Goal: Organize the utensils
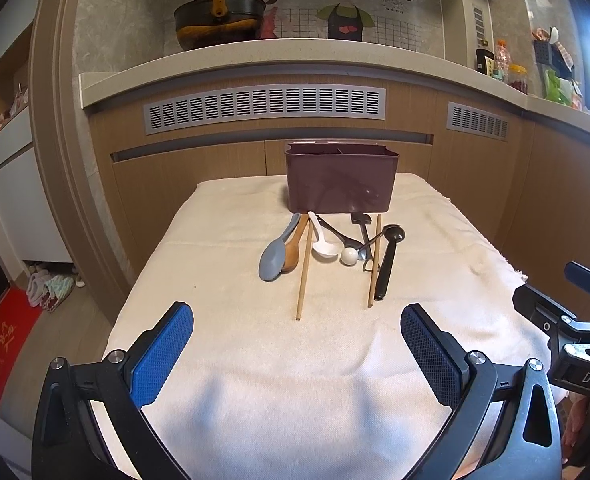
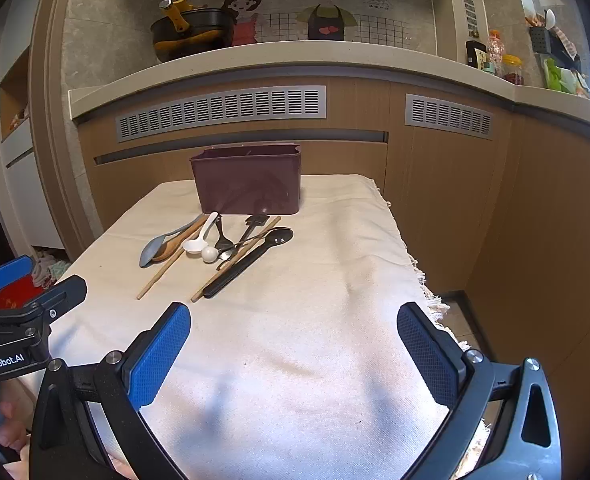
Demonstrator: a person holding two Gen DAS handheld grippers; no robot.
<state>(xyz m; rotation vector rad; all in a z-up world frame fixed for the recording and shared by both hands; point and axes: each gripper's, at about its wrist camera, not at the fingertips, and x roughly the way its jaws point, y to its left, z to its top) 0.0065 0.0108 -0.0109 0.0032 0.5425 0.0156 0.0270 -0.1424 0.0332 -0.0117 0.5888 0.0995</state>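
**Utensils lie loose in front of the holder; both grippers spread and empty**

A cream cloth (image 1: 255,360) covers the desk. At its far end stands a maroon utensil holder (image 1: 341,178), upright. Just before it lies a loose cluster: a grey rice paddle (image 1: 273,262) touching a wooden spoon (image 1: 293,250), two chopsticks (image 1: 303,268), a white soup spoon (image 1: 323,246), metal cutlery (image 1: 345,236) and a black ladle (image 1: 389,264). The left gripper (image 1: 297,356) and right gripper (image 2: 294,354) hover over the near cloth, blue fingers (image 2: 157,356) released, grasping nothing.
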